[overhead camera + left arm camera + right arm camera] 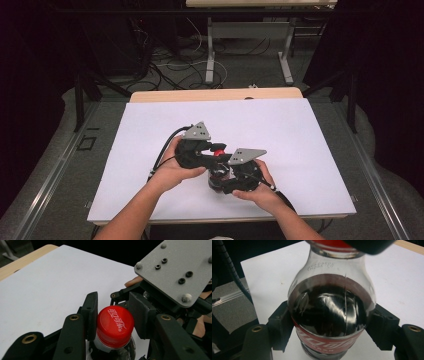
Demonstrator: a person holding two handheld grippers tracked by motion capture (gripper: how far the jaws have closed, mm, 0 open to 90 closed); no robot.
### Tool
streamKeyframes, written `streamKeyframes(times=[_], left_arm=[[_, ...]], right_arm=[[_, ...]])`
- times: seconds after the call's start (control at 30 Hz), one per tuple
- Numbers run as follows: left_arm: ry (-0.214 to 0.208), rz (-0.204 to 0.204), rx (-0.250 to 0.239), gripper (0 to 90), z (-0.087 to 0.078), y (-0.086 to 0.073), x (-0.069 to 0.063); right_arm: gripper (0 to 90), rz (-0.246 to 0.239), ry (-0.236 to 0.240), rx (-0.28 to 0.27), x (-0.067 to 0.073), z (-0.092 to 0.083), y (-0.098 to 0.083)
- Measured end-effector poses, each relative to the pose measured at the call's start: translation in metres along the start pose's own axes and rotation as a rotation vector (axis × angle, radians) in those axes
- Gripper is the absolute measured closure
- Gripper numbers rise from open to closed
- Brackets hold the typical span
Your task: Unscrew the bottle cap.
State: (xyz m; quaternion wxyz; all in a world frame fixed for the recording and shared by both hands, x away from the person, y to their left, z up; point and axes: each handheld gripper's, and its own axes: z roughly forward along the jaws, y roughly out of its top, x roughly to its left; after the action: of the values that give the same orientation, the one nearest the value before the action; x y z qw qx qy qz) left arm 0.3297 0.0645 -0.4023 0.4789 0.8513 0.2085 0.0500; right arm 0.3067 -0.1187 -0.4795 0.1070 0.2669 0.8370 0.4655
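A small cola bottle [329, 305] with dark drink and a red label stands upright on the white table cover [260, 125]. My right gripper [329, 332] is shut on the bottle's body, one pad on each side at label height. My left gripper [113, 312] is shut on the red screw cap [115, 325], its pads pressed against the cap's two sides. In the high view both hands meet near the table's front middle, with the left gripper [212, 150] over the cap [218, 148] and the right gripper [223, 181] lower, around the bottle [219, 175].
The wooden table edge [215, 94] shows beyond the white cover. A grey desk frame [247, 50] and loose cables [165, 70] lie on the floor behind. The right gripper's grey three-cornered plate [175, 270] sits close above the left gripper's jaws.
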Motion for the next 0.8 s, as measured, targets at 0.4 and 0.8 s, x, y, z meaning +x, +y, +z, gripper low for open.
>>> streamKeyframes(times=[0.4,0.8], left_arm=[[0.248,-0.119,-0.037,60.7,0.011,0.003,-0.025],[0.125,-0.040,-0.032,41.1,-0.012,0.006,-0.014]], right_arm=[[29.7,0.010,-0.070,0.000,-0.001,0.000,-0.001],[29.6,0.012,-0.020,-0.009,-0.003,-0.002,0.000]])
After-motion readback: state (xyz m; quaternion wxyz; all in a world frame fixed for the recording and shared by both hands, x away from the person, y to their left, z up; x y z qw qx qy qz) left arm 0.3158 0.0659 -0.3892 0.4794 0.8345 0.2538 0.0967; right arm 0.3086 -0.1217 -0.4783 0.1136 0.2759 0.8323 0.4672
